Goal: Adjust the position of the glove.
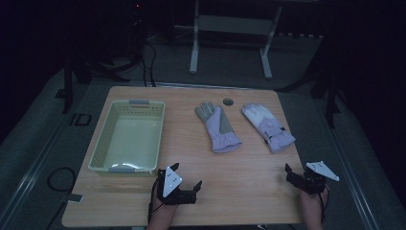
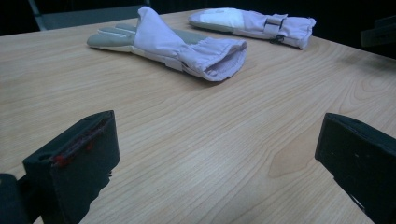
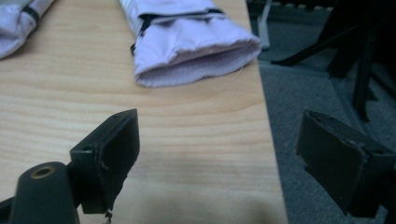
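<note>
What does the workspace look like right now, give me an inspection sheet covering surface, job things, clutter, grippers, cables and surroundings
Surface: wooden table, bare near the person.
Job's things: empty basket at left; palm-up glove mid-table; strapped glove by the right edge, its cuff at that edge.
Clutter: small dark round object at the far edge.
Grippers: left gripper open, holding nothing; right gripper open, holding nothing.
Cables: floor cable left of the table.
Surroundings: dark room, white stand beyond the table.
</note>
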Demonstrator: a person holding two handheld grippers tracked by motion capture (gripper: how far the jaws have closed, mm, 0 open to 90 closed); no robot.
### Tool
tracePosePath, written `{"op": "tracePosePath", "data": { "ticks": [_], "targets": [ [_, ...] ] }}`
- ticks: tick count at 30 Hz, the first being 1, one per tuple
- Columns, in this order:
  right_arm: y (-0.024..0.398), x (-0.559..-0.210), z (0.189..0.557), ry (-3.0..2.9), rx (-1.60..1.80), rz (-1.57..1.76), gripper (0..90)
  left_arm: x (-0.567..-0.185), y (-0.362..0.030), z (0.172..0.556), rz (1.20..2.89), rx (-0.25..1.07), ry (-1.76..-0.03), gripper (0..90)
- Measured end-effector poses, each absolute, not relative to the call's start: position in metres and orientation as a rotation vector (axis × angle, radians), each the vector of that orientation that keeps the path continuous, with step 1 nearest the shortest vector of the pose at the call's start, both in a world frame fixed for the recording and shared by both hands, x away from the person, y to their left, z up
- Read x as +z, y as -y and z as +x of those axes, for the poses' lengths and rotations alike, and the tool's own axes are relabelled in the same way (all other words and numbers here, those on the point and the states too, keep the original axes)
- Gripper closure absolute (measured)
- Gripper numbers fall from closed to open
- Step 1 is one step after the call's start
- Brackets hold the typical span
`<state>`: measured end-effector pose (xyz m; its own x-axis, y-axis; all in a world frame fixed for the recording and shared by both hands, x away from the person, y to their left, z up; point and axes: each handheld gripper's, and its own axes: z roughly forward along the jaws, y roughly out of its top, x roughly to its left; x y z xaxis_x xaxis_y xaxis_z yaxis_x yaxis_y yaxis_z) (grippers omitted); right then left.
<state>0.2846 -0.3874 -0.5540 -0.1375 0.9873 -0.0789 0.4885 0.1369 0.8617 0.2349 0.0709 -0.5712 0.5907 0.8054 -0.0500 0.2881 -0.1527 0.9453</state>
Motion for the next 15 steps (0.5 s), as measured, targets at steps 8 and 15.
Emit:
{"op": "tracePosePath", "data": {
  "ticks": [8,15],
  "targets": [
    [0.382,-0.554,0.283,-1.795,0.917,1.422,12.3,-0.571,-0.071,0.235,1.721,0.580,-0.900,0.0],
    [0.371,-0.542,0.289,-1.878,0.996,1.431,11.3,-0.571,-0.071,0.235,1.721,0.561,-0.888,0.0]
  ]
}}
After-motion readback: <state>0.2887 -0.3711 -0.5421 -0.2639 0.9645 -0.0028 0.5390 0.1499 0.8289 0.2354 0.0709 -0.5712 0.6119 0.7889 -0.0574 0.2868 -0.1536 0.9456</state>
